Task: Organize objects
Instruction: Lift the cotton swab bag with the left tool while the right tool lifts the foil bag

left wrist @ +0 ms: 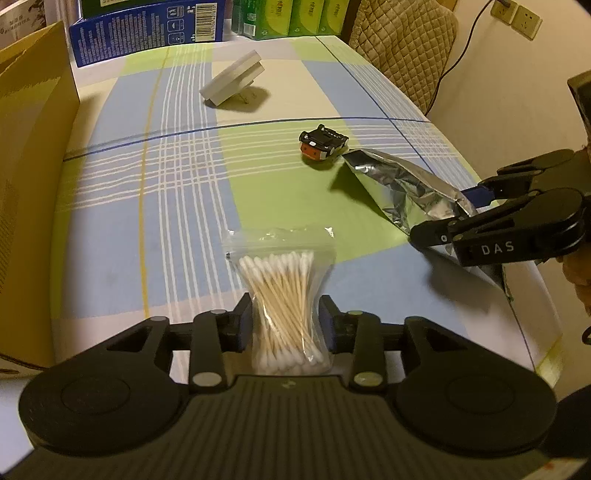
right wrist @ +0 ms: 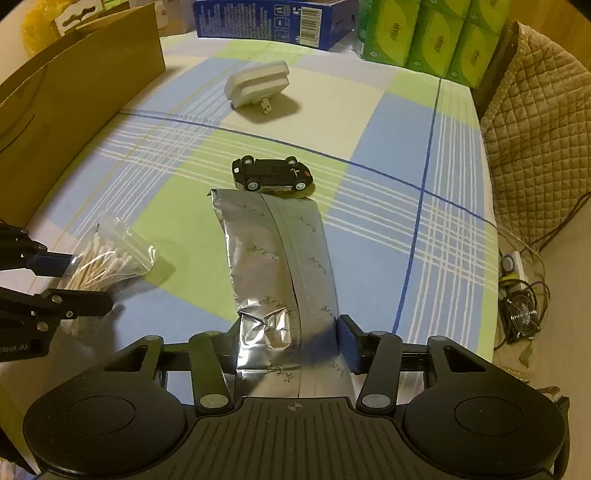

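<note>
The left gripper (left wrist: 285, 325) pinches a clear bag of cotton swabs (left wrist: 284, 295) at its waist, jaws pressed against both sides; the bag sits low over the table at 6 o'clock in the left wrist view. The right gripper (right wrist: 291, 343) is clamped across the near end of a long foil pouch (right wrist: 280, 266), which runs away toward 12 o'clock, its far end touching an overturned toy car (right wrist: 272, 174).

Risks, as judged: the thin plastic bag is slippery and squeezed narrow, so swabs may shift and the bag slide out of the grip. The foil pouch is long and limp; held at one end only, it may sag, swing, or drag the toy car when lifted. The two grippers work near each other and could collide.

Surface: a checked cloth (right wrist: 388, 122) in blue, green and cream covers the table. A white plug adapter (right wrist: 258, 86) lies at 12 o'clock. A cardboard box (right wrist: 74, 81) stands at 10 o'clock; a blue carton (right wrist: 266, 18) and green tissue packs (right wrist: 428, 33) line the far edge. A quilted chair (right wrist: 539, 122) stands at 2 o'clock, with cables on the floor.
</note>
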Motion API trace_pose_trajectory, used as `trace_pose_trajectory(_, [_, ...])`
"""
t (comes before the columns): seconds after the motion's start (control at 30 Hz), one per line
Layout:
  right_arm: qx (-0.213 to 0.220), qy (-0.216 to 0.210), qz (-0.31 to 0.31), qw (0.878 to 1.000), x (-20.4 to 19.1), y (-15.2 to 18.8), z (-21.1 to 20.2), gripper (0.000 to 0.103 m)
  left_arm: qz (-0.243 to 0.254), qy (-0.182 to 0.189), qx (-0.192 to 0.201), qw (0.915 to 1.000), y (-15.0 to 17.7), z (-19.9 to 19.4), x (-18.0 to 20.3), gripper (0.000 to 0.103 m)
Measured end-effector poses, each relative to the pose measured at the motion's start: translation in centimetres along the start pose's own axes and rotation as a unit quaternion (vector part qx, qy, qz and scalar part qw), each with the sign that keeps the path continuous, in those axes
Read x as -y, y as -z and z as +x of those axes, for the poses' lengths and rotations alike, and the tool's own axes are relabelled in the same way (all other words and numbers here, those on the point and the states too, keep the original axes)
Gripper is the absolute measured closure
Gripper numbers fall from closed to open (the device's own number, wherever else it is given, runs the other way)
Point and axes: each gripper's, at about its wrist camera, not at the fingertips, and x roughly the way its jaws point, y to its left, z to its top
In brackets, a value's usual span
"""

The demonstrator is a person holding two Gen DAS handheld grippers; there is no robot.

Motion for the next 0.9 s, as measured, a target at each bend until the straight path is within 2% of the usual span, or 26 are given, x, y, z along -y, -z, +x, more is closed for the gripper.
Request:
trace_pose_trajectory(0.03, [0.0,0.0,0.001,1.0,0.0,0.0,0.0,0.057,0.002,-0.003,-0.001,1.0,0.0,0.0,0.0,0.06])
trace_pose_trajectory(0.13, [0.001,-0.001,0.003,1.0,0.0,0.1,-0.1,0.057,0.009,-0.01,-0.002,0.9999,-0.1,0.2,0.2,0.051])
trace_pose_trajectory(0.47, [0.009,-0.004,0.038,0.999,0.5,0.4,-0.6,0.062,0.033,-0.036,0.005,0.9988,0.1,0.4,0.1,0.052])
trace_pose_trajectory(0.57, [0.013,-0.002,0.044,0.999,0.5,0.5,-0.8,0.063,0.041,-0.047,0.004,0.9981,0.1,0.3,0.3,0.062])
trace_pose_trajectory(0.63, [0.017,0.0,0.053,0.998,0.5,0.6,-1.1,0.064,0.04,-0.044,0.004,0.9982,0.0,0.2,0.2,0.079])
trace_pose_trajectory(0.73, [0.028,-0.005,0.07,0.997,0.9,0.6,-1.9,0.066,0.03,-0.038,0.001,0.9988,-0.1,-0.1,-0.1,0.084])
trace_pose_trajectory(0.9, [0.043,-0.004,0.088,0.995,1.1,0.6,-3.5,0.066,0.011,-0.033,0.015,0.9993,-0.1,-1.6,-0.3,0.085])
